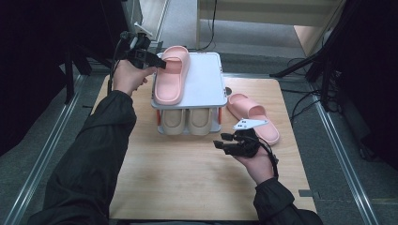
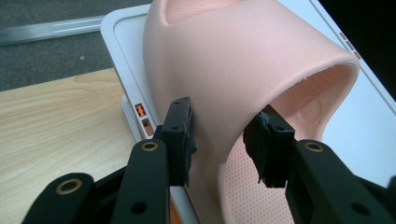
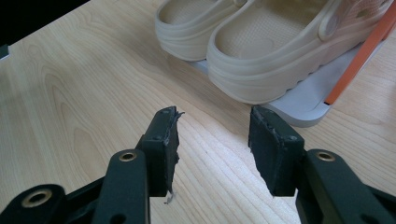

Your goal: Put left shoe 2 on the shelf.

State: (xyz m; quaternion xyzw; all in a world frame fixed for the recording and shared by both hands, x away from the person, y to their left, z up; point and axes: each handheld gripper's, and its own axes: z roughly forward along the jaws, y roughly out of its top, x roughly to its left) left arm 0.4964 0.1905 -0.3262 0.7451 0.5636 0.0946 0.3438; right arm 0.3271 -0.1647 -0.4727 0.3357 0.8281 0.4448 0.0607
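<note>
My right tool (image 1: 224, 142) hangs low over the near right of the wooden bench (image 1: 187, 187), jaws parted with bare wood between them, aimed at the beige clogs (image 3: 261, 51) on the lower tier of the white rack (image 1: 206, 79). Just beyond it a second pink slide (image 1: 253, 117) lies on the bench, slanting from the rack toward the near right edge. Farther off, my left tool (image 2: 224, 135) straddles the side of the strap of the pink slide (image 1: 172, 75) on the rack's top shelf, jaws apart and pads not pressing. That slide lies flat along the shelf's left side, long axis running near to far, toe end away from me.
</note>
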